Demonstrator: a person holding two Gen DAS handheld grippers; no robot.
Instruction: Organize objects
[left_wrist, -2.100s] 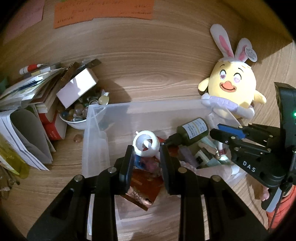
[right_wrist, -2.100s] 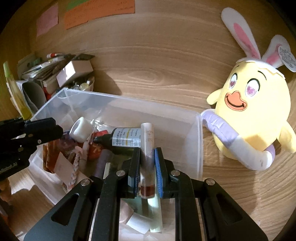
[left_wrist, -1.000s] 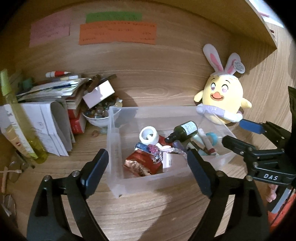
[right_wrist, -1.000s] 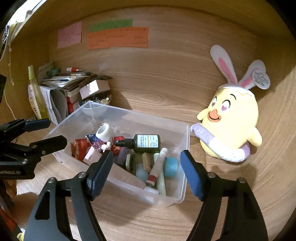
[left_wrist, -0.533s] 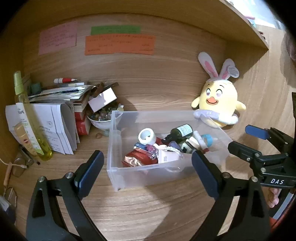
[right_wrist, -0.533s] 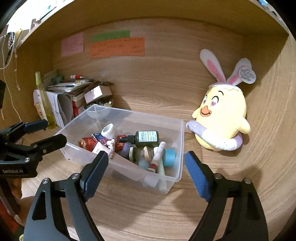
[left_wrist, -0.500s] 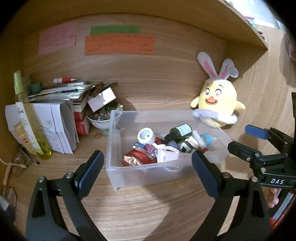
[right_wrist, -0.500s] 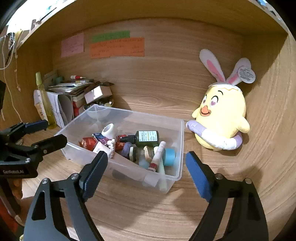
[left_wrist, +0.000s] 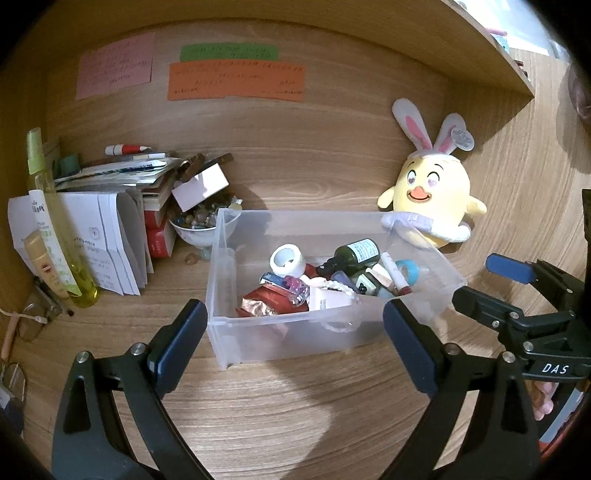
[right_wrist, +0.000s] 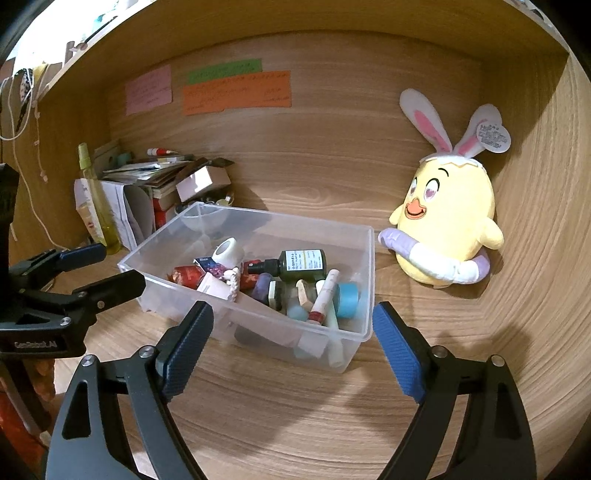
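Wood-grain desk (left_wrist: 280, 413) fills the lower half of both wrist views, bare between the tongs and the bin. The left gripper (left_wrist: 293, 339) stands wide with nothing between its blue pads, its jaws having just been opening; the right gripper (right_wrist: 291, 345) likewise stands wide and empty, its jaws having just been opening too. Each shows in the other's view: the right one at the right edge of the left view, the left one at the left edge of the right view, both short of the bin.

Just beyond the fingertips sits the clear plastic bin (left_wrist: 295, 338), at centre frame in both views, its long axis running left to right in the left view and slanting from upper left to lower right in the right view. Its near wall stands close to the pads; open desk lies in front of it.

Inside, a dark green bottle (right_wrist: 303, 262) lies on its side, cap toward frame left. A white tube with a red end (right_wrist: 325, 295) lies lengthwise, red end toward the near wall. A white tape roll (left_wrist: 287, 260) and a blue tape roll (right_wrist: 347, 295) rest among other small items.

Farther back, a yellow plush chick (right_wrist: 448, 214) with rabbit ears sits right of the bin, touching its far right corner in the left view. At frame left, a bowl of stones (left_wrist: 201, 225) touches the bin's far left corner, beside stacked papers (left_wrist: 107, 229) and a yellow spray bottle (left_wrist: 55, 229). Coloured notes (left_wrist: 236, 81) hang on the back wall.
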